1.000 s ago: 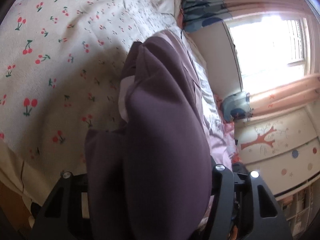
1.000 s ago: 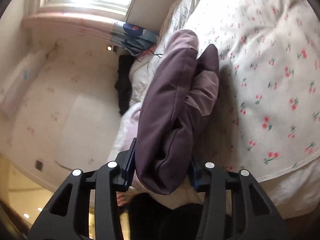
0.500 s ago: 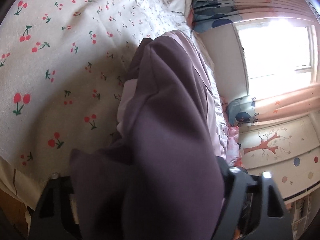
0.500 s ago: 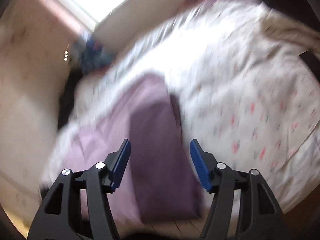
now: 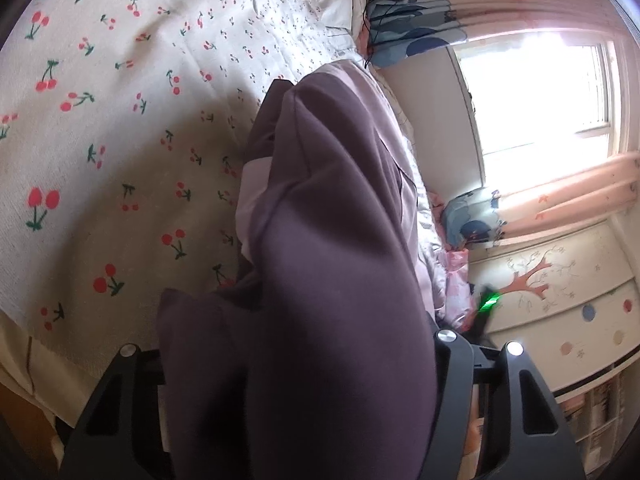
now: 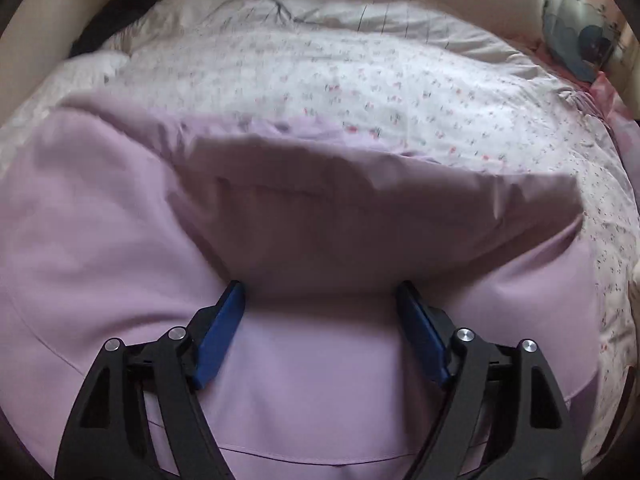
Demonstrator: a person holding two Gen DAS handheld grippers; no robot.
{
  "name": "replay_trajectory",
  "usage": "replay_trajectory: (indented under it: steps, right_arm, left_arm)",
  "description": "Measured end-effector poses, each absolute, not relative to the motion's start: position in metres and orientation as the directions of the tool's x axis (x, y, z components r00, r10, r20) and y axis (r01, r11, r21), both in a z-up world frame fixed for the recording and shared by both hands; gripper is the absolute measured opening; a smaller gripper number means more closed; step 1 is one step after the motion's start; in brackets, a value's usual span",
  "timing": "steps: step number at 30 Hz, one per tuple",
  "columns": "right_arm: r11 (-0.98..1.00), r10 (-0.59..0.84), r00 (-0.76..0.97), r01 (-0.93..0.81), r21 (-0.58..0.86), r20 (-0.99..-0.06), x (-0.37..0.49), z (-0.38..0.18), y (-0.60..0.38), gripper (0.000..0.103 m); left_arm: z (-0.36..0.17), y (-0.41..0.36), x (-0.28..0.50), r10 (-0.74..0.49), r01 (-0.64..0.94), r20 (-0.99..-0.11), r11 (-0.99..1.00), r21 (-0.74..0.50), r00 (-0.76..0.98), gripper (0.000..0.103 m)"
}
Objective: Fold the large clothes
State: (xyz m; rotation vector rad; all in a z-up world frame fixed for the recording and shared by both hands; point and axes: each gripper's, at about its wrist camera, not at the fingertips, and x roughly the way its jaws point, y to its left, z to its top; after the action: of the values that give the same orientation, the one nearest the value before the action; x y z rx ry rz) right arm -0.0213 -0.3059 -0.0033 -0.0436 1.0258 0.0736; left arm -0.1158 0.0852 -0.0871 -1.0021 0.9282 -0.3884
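The fingers of the left gripper (image 5: 296, 360) are buried under a bunched fold of the purple garment (image 5: 332, 264), which they grasp above the cherry-print bedspread (image 5: 100, 120), while the right gripper (image 6: 320, 312) hangs released, its blue pads (image 6: 218, 340) spread over the garment's flat part.

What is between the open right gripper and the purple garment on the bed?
Nothing visible. The right gripper is open directly over the purple garment, with only fabric between and ahead of its blue fingers. The cherry-print bedspread beyond shows no other item. The left gripper is buried in a bunch of the garment.
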Motion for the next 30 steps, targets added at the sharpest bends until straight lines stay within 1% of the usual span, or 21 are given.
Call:
replay_trajectory:
  steps: [3, 4, 6, 7, 8, 9, 10, 11, 12, 14, 15, 17, 19, 22, 23, 26, 28, 30]
  right_arm:
    - [0.989, 0.003, 0.578, -0.12, -0.081, -0.816, -0.006, 0.02, -0.282, 0.075]
    - [0.989, 0.011, 0.572, -0.124, -0.074, -0.82, 0.002, 0.023, -0.284, 0.076]
    - [0.989, 0.002, 0.489, -0.131, -0.071, -0.872, 0.03, -0.002, -0.281, 0.082]
    - [0.986, -0.001, 0.408, -0.153, -0.069, -0.913, 0.041, -0.021, -0.282, 0.084]
    - [0.988, 0.011, 0.387, -0.145, -0.049, -0.922, 0.042, -0.025, -0.283, 0.084]
    - [0.991, 0.044, 0.406, -0.136, -0.013, -0.913, 0.04, -0.013, -0.29, 0.084]
    - [0.987, 0.126, 0.44, -0.142, 0.07, -0.889, 0.024, 0.005, -0.295, 0.084]
    - [0.983, 0.166, 0.469, -0.154, 0.104, -0.868, 0.007, 0.018, -0.299, 0.084]
    - [0.978, 0.185, 0.509, -0.179, 0.107, -0.841, -0.02, 0.035, -0.301, 0.084]
    - [0.971, 0.214, 0.537, -0.211, 0.116, -0.816, -0.071, 0.048, -0.302, 0.084]
    - [0.97, 0.211, 0.523, -0.217, 0.11, -0.825, -0.084, 0.047, -0.3, 0.084]
    - [0.964, 0.159, 0.456, -0.263, 0.038, -0.876, -0.099, 0.017, -0.286, 0.086]
    - [0.961, 0.145, 0.477, -0.278, 0.008, -0.867, -0.101, 0.002, -0.282, 0.088]
    - [0.974, 0.165, 0.497, -0.218, 0.061, -0.852, -0.104, 0.021, -0.289, 0.088]
    - [0.974, 0.159, 0.532, -0.221, 0.044, -0.832, -0.112, 0.031, -0.287, 0.088]
    - [0.97, 0.097, 0.516, -0.24, -0.035, -0.851, -0.124, 0.018, -0.278, 0.088]
    - [0.972, 0.097, 0.511, -0.232, -0.029, -0.854, -0.128, 0.016, -0.28, 0.088]
    - [0.978, 0.102, 0.561, -0.207, -0.02, -0.821, -0.134, 0.031, -0.284, 0.088]
  left_arm:
    - [-0.085, 0.083, -0.113, -0.649, -0.131, -0.502, 0.531, -0.837, 0.572, 0.066]
    - [-0.082, 0.081, -0.112, -0.64, -0.129, -0.513, 0.547, -0.827, 0.572, 0.066]
    - [-0.078, 0.079, -0.113, -0.622, -0.124, -0.53, 0.575, -0.809, 0.576, 0.069]
    - [-0.078, 0.079, -0.113, -0.617, -0.125, -0.536, 0.582, -0.804, 0.576, 0.07]
    - [-0.078, 0.078, -0.113, -0.617, -0.121, -0.536, 0.584, -0.802, 0.576, 0.072]
    - [-0.077, 0.077, -0.113, -0.613, -0.12, -0.541, 0.591, -0.798, 0.576, 0.072]
    - [-0.078, 0.077, -0.113, -0.611, -0.125, -0.548, 0.595, -0.794, 0.571, 0.072]
    - [-0.079, 0.079, -0.113, -0.615, -0.126, -0.545, 0.59, -0.798, 0.57, 0.072]
    - [-0.08, 0.08, -0.113, -0.62, -0.128, -0.542, 0.584, -0.801, 0.568, 0.073]
    - [-0.083, 0.082, -0.111, -0.625, -0.133, -0.539, 0.576, -0.807, 0.564, 0.074]
    - [-0.083, 0.083, -0.111, -0.625, -0.135, -0.539, 0.575, -0.807, 0.564, 0.075]
    - [-0.082, 0.081, -0.111, -0.619, -0.138, -0.544, 0.579, -0.803, 0.567, 0.075]
    - [-0.08, 0.079, -0.112, -0.616, -0.128, -0.545, 0.589, -0.798, 0.569, 0.076]
    - [-0.076, 0.078, -0.114, -0.603, -0.126, -0.556, 0.605, -0.786, 0.572, 0.076]
    - [-0.077, 0.079, -0.115, -0.603, -0.129, -0.555, 0.603, -0.788, 0.573, 0.075]
    - [-0.077, 0.079, -0.115, -0.601, -0.133, -0.556, 0.601, -0.788, 0.574, 0.074]
    - [-0.074, 0.076, -0.115, -0.592, -0.13, -0.567, 0.618, -0.775, 0.573, 0.073]
    - [-0.07, 0.075, -0.116, -0.584, -0.128, -0.575, 0.63, -0.766, 0.574, 0.072]
